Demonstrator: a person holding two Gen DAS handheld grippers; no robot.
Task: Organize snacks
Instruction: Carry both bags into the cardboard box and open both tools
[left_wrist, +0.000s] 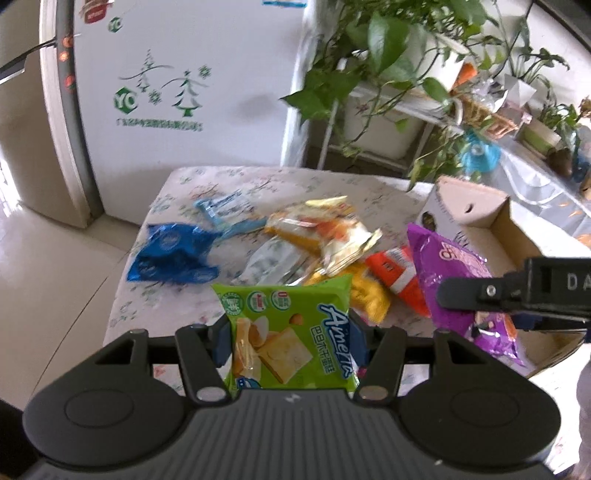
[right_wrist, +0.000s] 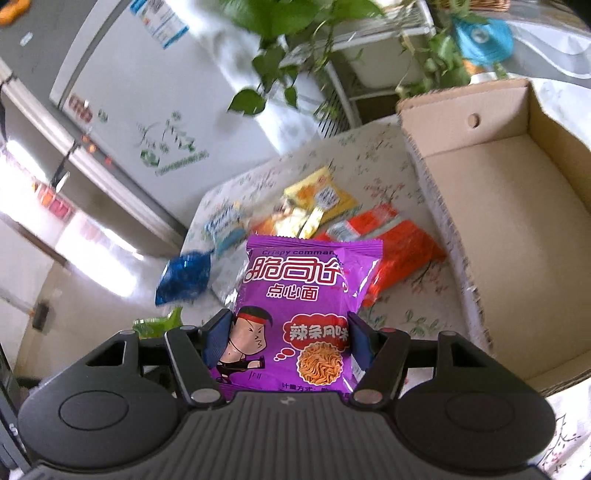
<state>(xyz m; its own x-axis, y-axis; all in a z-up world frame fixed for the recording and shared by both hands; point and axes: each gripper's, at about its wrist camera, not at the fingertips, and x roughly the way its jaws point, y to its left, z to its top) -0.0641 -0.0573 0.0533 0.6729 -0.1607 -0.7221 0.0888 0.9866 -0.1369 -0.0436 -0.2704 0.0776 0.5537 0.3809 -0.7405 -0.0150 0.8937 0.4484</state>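
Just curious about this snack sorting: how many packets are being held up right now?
2. A green packet sits in the left gripper, a purple packet in the right gripper. Other snacks lie on the table.

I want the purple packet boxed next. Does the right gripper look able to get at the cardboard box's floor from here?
Probably yes. The right gripper, shut on the purple packet, has the cardboard box close on its right, with the top open and the visible floor bare, so nothing seems to block the way in.
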